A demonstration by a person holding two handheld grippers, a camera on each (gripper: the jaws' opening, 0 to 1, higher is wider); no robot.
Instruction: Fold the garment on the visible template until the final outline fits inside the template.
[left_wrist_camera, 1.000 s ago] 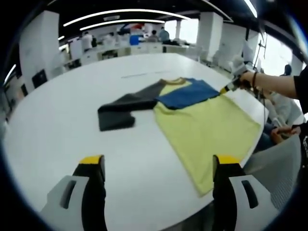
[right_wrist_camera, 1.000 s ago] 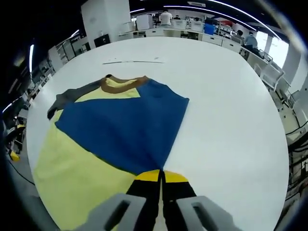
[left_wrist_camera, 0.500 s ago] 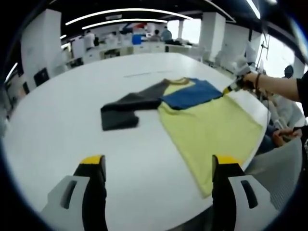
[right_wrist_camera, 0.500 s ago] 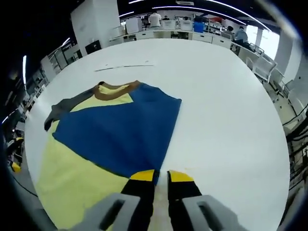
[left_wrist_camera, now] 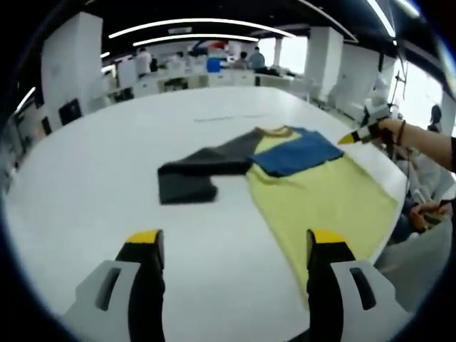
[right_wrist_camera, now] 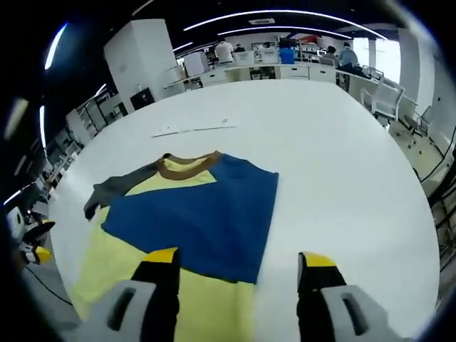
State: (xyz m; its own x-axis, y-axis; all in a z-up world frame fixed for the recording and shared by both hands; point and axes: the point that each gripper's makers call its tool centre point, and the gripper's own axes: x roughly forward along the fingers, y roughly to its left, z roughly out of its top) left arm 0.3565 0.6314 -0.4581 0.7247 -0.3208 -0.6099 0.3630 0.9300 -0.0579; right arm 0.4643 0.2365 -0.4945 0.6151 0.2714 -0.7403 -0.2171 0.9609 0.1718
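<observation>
Yellow garment (left_wrist_camera: 313, 192) flat on table (left_wrist_camera: 85, 185) — brown collar (right_wrist_camera: 187, 165) toward far edge.

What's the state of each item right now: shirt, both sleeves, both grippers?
Shirt: flat on the table, collar away from the right gripper.
Blue sleeve: folded across the yellow body.
Grey sleeve: spread out to the side, not folded.
Left gripper: open, empty.
Right gripper: open, empty, over the blue sleeve's edge.
</observation>
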